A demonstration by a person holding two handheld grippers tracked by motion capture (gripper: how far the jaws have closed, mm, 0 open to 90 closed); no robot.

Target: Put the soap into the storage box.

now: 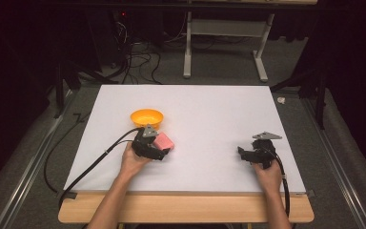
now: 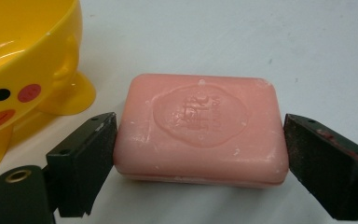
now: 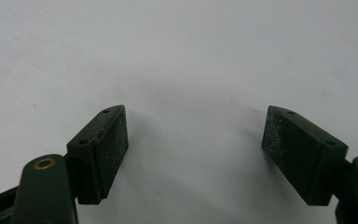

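Left gripper (image 2: 200, 154) clamps the pink soap bar (image 2: 200, 128) by its two short ends on the white table (image 2: 261, 37), just beside the yellow duck bowl (image 2: 23, 60). Right gripper (image 3: 196, 144) rests well apart, jaws spread over bare tabletop.

The soap bar (image 2: 199, 128) is pink and rectangular with rounded corners and edges. An oval embossed emblem marks its upper face; pale scuffs show along the edges. It lies flat on the white table surface (image 2: 261, 42), broad face up. In the high view it sits at the left-centre of the table, just beside a yellow bowl (image 1: 147, 117), apart from it.
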